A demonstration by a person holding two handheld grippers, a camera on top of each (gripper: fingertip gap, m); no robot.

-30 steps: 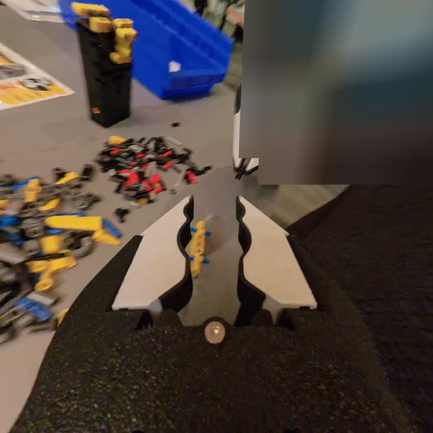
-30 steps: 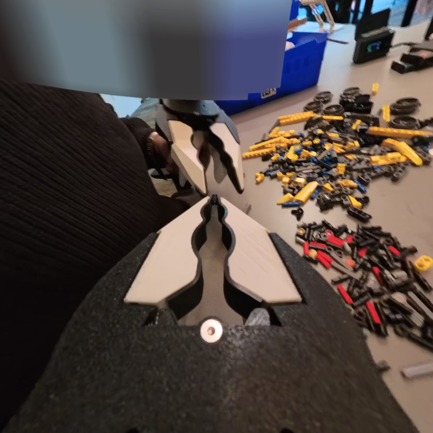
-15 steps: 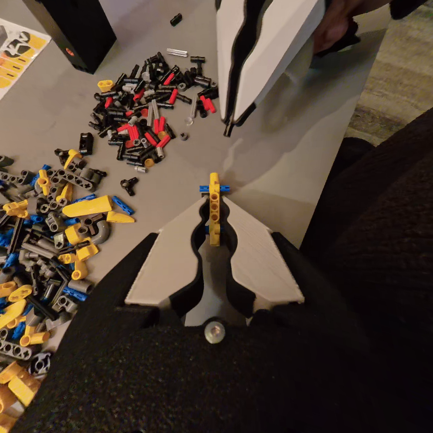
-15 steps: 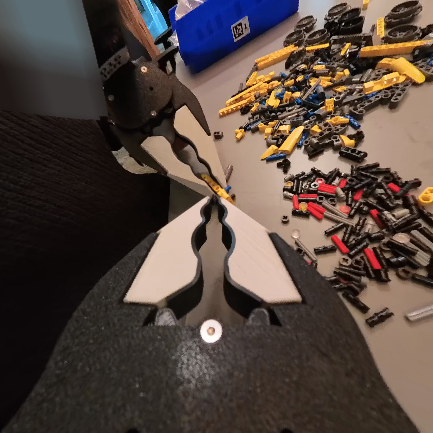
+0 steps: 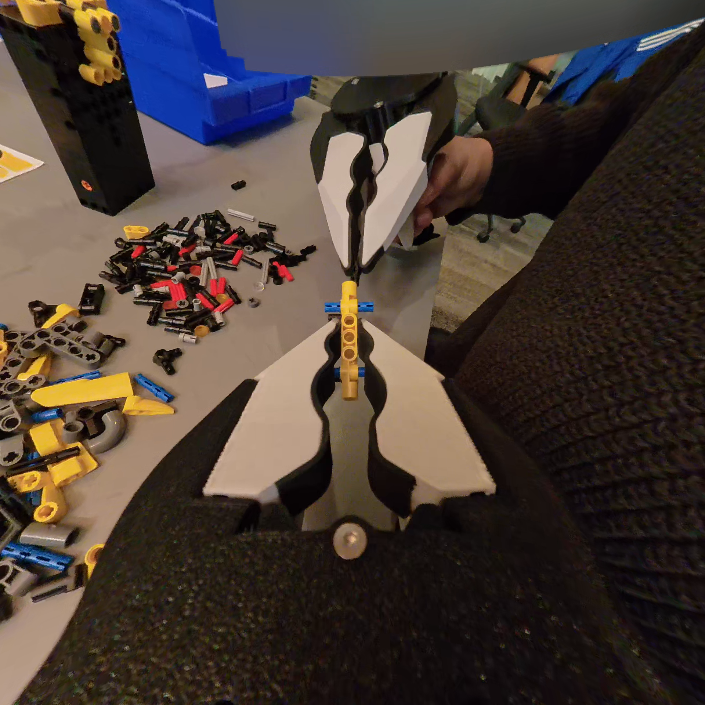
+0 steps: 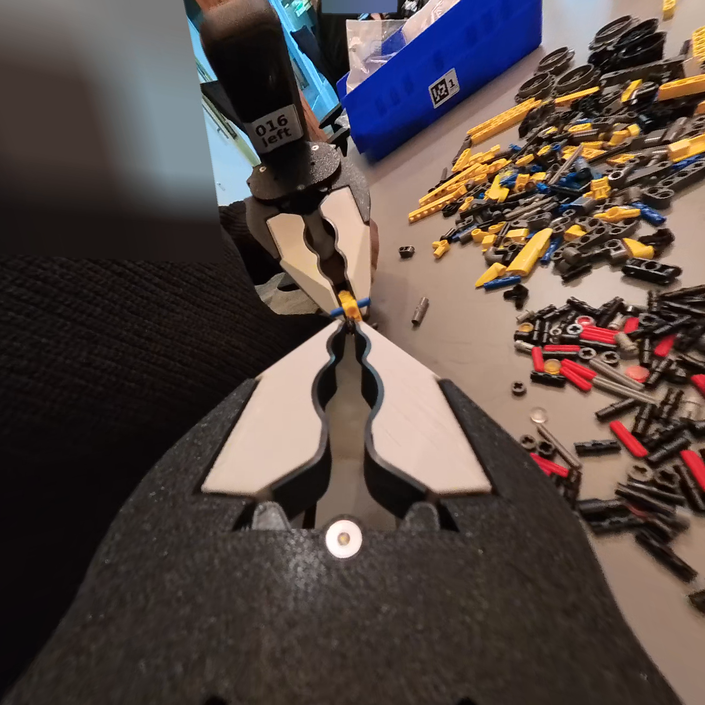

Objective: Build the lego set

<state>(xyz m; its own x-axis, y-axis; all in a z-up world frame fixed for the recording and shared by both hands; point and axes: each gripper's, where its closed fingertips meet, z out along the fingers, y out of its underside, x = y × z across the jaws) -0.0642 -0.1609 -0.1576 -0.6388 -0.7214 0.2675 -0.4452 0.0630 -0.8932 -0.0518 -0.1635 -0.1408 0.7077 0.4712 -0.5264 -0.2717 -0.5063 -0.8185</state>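
Note:
My left gripper [image 5: 349,324] is shut on a short yellow beam [image 5: 349,345] with blue pins through it and holds it upright above the grey table [image 5: 236,160]. My right gripper [image 6: 348,324] is shut on a small black pin [image 6: 349,326]. In the left wrist view the right gripper [image 5: 356,269] comes down from above, and its black pin [image 5: 354,275] touches the top end of the beam. In the right wrist view the left gripper [image 6: 345,301] faces mine tip to tip, with the beam [image 6: 350,308] between them. A hand [image 5: 454,179] holds the right gripper.
A pile of black and red pins [image 5: 198,271] lies to the left, with yellow, grey and blue parts [image 5: 57,400] nearer. A black block tower with yellow parts on top [image 5: 80,107] and a blue bin [image 5: 213,87] stand behind. The table edge [image 5: 435,297] is close on the right. Less than 4 cm separates the two grippers' tips.
My left gripper closed on the yellow beam and lifted it off the table. The right gripper, shut on its pin, moved in until the pin met the beam's end.

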